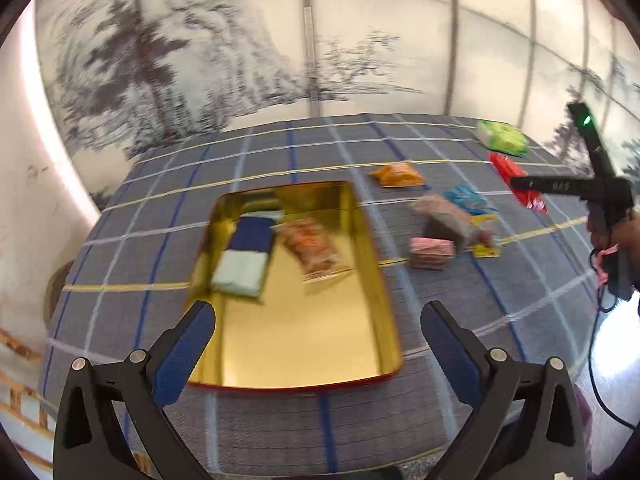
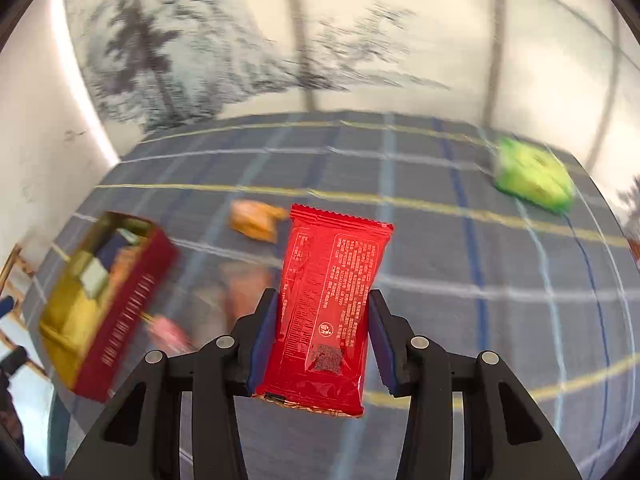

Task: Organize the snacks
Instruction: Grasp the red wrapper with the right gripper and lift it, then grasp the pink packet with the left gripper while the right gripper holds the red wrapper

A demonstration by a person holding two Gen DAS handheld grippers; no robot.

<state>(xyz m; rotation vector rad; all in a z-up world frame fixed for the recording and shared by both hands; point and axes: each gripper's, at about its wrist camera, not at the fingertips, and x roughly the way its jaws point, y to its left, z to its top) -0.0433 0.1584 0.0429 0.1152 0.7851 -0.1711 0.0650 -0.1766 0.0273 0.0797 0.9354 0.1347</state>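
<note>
A red snack packet (image 2: 324, 312) is clamped in the right hand-held gripper (image 2: 322, 340), lifted clear, apparently for the gold tin (image 2: 120, 304). The left hand-held gripper (image 1: 316, 344) is held spread and unloaded over the tin's near rim.

Both fisheye views are brightly and evenly lit, with a blown-out white patch at the left view's lower right edge and a warm sheen on the gold tin (image 1: 352, 280). Straight lines of the checked tablecloth (image 1: 280, 152) and the wall panels bow strongly toward the dark, vignetted corners. Motion blur smears the tablecloth, tin and green packet (image 2: 532, 176) in the right view, while the red packet (image 2: 324, 308) stays sharp, its print readable.
</note>
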